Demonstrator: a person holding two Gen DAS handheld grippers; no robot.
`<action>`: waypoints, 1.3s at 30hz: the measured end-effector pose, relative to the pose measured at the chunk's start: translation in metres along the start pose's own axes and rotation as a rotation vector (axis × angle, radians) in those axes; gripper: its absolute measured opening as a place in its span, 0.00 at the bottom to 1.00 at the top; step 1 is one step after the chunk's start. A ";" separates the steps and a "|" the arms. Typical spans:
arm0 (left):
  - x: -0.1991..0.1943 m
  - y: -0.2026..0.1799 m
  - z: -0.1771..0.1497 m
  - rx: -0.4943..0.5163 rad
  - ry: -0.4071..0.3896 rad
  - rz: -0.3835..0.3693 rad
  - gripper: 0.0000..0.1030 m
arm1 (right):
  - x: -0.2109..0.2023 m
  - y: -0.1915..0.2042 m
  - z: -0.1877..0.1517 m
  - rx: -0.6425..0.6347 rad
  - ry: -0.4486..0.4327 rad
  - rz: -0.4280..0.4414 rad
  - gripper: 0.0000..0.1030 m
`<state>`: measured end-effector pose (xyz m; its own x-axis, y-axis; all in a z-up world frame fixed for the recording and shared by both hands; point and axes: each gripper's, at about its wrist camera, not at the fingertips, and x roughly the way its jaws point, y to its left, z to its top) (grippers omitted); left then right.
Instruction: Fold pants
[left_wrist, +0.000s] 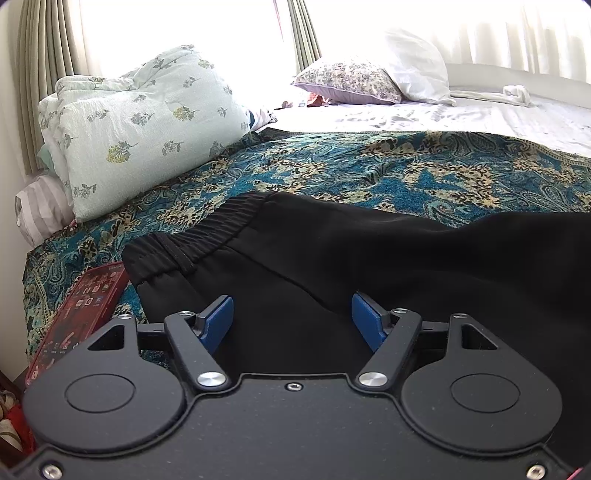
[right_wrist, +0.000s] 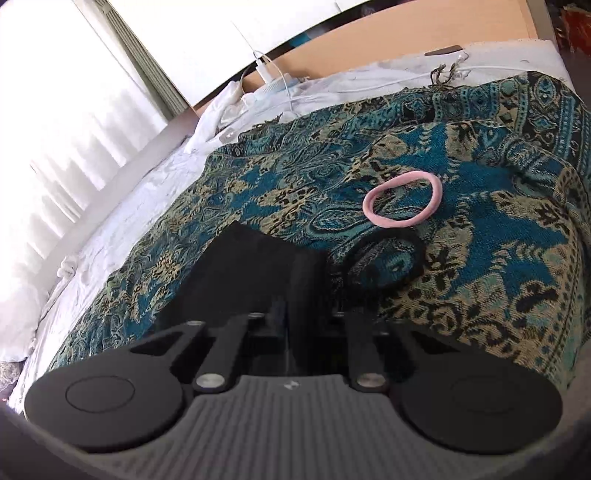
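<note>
From the left wrist camera, a red phone (left_wrist: 79, 314) is seen at the far left, lying on a blue and gold paisley bedspread (left_wrist: 332, 166), just beside the waistband of a pair of black pants (left_wrist: 332, 258). Behind the phone, a folded pale floral quilt (left_wrist: 140, 122) is stacked at the edge of the bed. The pants are spread across the bedspread, with the elastic waistband toward the left and the dark cloth running off to the right. The left gripper (left_wrist: 291, 321) is held low over the pants near the waistband; its blue-padded jaws stand apart, and nothing is clamped between them. Further back, a flowered pillow (left_wrist: 351, 81) and a white pillow (left_wrist: 417, 66) are seen on a white sheet under a bright window.

From the right wrist camera, the white sheet (right_wrist: 129, 221) and a curtained window are shown at the left, with the same paisley bedspread filling the middle and right. A narrow end of the black pants (right_wrist: 251, 266) is seen in the centre, reaching into the right gripper (right_wrist: 299, 317). The jaws are drawn close together on this black cloth, though the exact contact is lost in dark tones. To the right, a black hair band (right_wrist: 419, 258) lies on the bedspread just beside the gripper, and a pink hair band (right_wrist: 436, 199) lies just beyond it. A white charger and cable (right_wrist: 266, 74) rest by the wooden bed frame at the top.
</note>
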<state>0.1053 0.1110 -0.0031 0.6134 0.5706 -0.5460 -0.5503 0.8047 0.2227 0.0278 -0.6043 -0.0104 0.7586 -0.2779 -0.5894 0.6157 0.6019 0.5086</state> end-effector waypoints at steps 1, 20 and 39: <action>0.000 0.000 0.000 -0.002 0.000 -0.002 0.68 | 0.000 0.003 -0.001 -0.017 0.007 -0.002 0.11; 0.003 0.011 -0.003 -0.065 -0.006 -0.055 0.69 | -0.060 0.317 -0.231 -0.830 0.309 0.557 0.08; 0.002 0.015 -0.006 -0.091 -0.012 -0.081 0.72 | -0.138 0.316 -0.328 -1.091 0.360 0.683 0.64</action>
<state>0.0947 0.1233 -0.0051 0.6646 0.5065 -0.5494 -0.5471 0.8306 0.1038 0.0475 -0.1298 0.0262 0.6423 0.4264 -0.6369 -0.4745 0.8738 0.1064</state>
